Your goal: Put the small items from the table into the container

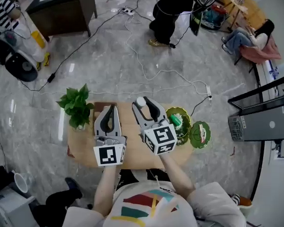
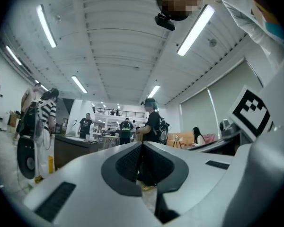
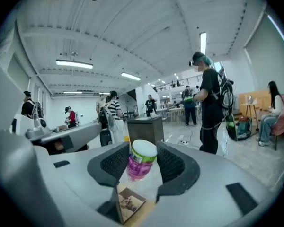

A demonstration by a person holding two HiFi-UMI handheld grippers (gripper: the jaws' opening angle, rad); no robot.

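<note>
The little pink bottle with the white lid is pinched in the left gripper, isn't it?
Not the left one. The little pink bottle with the white lid is pinched in the right gripper. The right gripper view shows it between that gripper's jaws. The left gripper has its jaws together with nothing in them.

Bench: pale wooden top, rounded ends.
Left end: potted plant.
Right end: green dish; second green dish at the rim.
</note>
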